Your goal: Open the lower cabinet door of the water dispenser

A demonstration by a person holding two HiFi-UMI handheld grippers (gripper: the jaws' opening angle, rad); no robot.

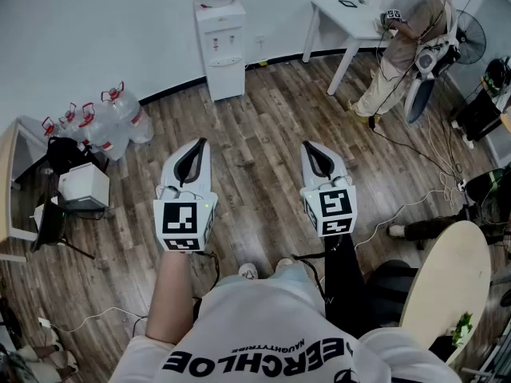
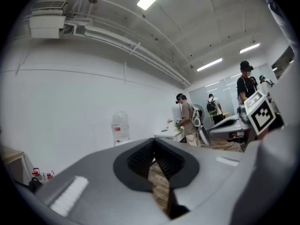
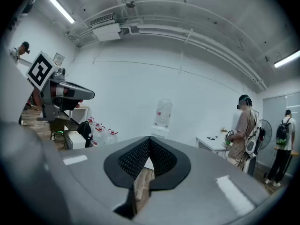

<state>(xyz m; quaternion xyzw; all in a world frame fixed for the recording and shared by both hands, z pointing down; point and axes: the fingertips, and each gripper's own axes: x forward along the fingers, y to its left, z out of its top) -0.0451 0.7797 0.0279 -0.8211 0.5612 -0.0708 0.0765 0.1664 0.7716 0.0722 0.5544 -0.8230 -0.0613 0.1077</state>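
The left tool [image 1: 200,144] and the right tool [image 1: 308,146] are held side by side over the wooden floor [image 1: 263,126], each with its jaws pressed together on nothing. The water dispenser [image 1: 222,50] stands well ahead of both tips against the white wall [image 1: 96,22], its lower cabinet door [image 1: 226,80] closed. Spare water bottles [image 1: 112,118] stand ahead of the left tool, off to its left.

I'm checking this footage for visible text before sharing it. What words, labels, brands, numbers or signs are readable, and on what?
"ERCHLOE": large black letters on the wearer's white shirt, start hidden.
"HAUGHTYTRIBE": smaller line on the same shirt, upside down in the head view, read with some doubt.
Red label on the water bottle atop the water dispenser: too small to read.
Each marker cube: a black-and-white pattern, no words.
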